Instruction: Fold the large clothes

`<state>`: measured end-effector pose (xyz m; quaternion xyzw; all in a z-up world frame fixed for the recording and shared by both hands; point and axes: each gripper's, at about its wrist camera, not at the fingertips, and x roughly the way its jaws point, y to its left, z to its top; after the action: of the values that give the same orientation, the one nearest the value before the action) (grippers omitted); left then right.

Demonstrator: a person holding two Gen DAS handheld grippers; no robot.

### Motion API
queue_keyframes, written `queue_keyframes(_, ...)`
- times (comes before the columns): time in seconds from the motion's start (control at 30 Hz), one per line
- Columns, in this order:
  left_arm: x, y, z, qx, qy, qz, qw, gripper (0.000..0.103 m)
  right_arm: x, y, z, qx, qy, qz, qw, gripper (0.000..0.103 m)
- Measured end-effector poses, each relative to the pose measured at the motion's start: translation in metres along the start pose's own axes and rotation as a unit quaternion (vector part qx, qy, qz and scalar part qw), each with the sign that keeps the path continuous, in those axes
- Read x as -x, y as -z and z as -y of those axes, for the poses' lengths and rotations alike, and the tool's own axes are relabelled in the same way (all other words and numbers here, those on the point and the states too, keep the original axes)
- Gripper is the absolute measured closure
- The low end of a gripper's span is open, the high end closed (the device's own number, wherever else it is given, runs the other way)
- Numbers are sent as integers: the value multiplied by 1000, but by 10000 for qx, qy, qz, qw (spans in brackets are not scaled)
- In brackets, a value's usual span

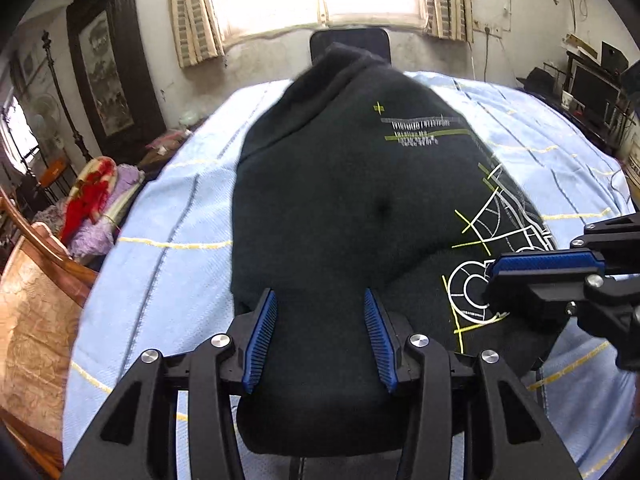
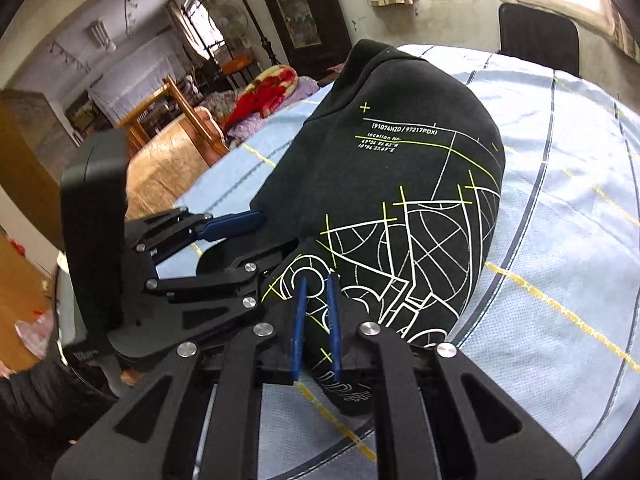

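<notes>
A black hoodie [image 1: 340, 200] [image 2: 400, 160] with white and yellow line print lies bunched lengthwise on a light blue bed sheet [image 1: 168, 220] [image 2: 560, 200]. My left gripper [image 1: 320, 294] [image 2: 276, 232] is at its plain near end. The jaws stand apart, and black cloth fills the gap without being visibly pinched. My right gripper [image 2: 317, 279] [image 1: 494, 280] is close beside it on the printed part. Its blue pads [image 2: 299, 320] are nearly together, with a fold of printed cloth nipped between them. The hood end points toward the far edge of the bed.
A black chair back [image 1: 350, 42] [image 2: 538, 36] stands at the far bed edge under a bright window. Red and purple blankets [image 1: 96, 196] [image 2: 268, 92] and a wooden chair [image 2: 188, 120] are on the left. A cluttered desk [image 1: 592, 88] is at the right.
</notes>
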<state>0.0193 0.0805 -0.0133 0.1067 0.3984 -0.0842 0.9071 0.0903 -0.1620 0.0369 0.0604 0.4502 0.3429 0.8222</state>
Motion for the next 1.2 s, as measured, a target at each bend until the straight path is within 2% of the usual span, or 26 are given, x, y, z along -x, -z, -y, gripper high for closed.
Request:
queue_keyframes(0.1, 16, -2, 0, 19, 7, 97, 10000, 57, 10, 2, 3, -24, -65, 116, 9999, 92)
queue_keyframes(0.2, 30, -3, 0, 14, 11, 194, 9998, 54, 25, 5, -7, 134, 15, 253, 9996, 71)
queue_keyframes(0.23, 34, -4, 0, -5, -14, 233, 9997, 52, 32, 7, -11, 200, 143, 358, 9991, 57)
queue_keyframes(0.27, 38, -5, 0, -25, -49, 284, 9996, 51, 37, 8, -12, 241, 200, 425, 9986, 50)
queue_keyframes(0.33, 46, -7, -1, -57, -86, 388, 9992, 42, 49, 10, -15, 283, 211, 547, 9979, 49)
queue_keyframes(0.4, 52, -10, -6, 22, 5, 468, 9989, 34, 60, 10, -10, 182, 182, 621, 9977, 42)
queue_keyframes(0.43, 53, -12, -10, 81, 81, 469, 9988, 31, 64, 10, -6, 113, 166, 640, 9977, 36)
queue_keyframes(0.5, 51, -15, -23, 277, 318, 393, 9983, 27, 71, 7, 5, -107, 67, 685, 9976, 33)
queue_keyframes(0.53, 49, -17, -30, 379, 449, 346, 9977, 22, 73, 7, 12, -231, 0, 696, 9973, 29)
queue_keyframes(0.6, 40, -19, -50, 685, 941, 160, 9931, 11, 77, 5, 30, -636, -257, 741, 9949, 20)
queue_keyframes(0.67, 27, -22, -68, 1000, 1302, -27, 9864, 10, 77, 4, 49, -1087, -623, 779, 9891, 13)
queue_keyframes(0.73, 7, -24, -90, 1445, 1565, -340, 9765, 10, 72, 1, 72, -1649, -969, 755, 9786, 9)
queue_keyframes(0.8, -14, -22, -102, 1762, 2018, -633, 9614, 10, 60, -2, 94, -2104, -1103, 652, 9692, 9)
queue_keyframes(0.83, -19, -20, -103, 1928, 2072, -766, 9561, 10, 55, -2, 101, -2248, -1122, 583, 9662, 9)
queue_keyframes(0.9, -31, -18, -100, 1932, 2360, -936, 9478, 10, 39, -2, 114, -2512, -1173, 387, 9600, 9)
queue_keyframes(1.03, -48, -15, -83, 1732, 2693, -1185, 9399, 9, 11, -3, 119, -2565, -1201, 56, 9590, 9)
queue_keyframes(1.13, -57, -17, -74, 1687, 2700, -1249, 9397, 6, -5, -4, 116, -2546, -1206, -139, 9594, 9)
queue_keyframes(1.2, -61, -17, -76, 1779, 2841, -1278, 9334, 6, -14, -6, 112, -2498, -1250, -218, 9599, 9)
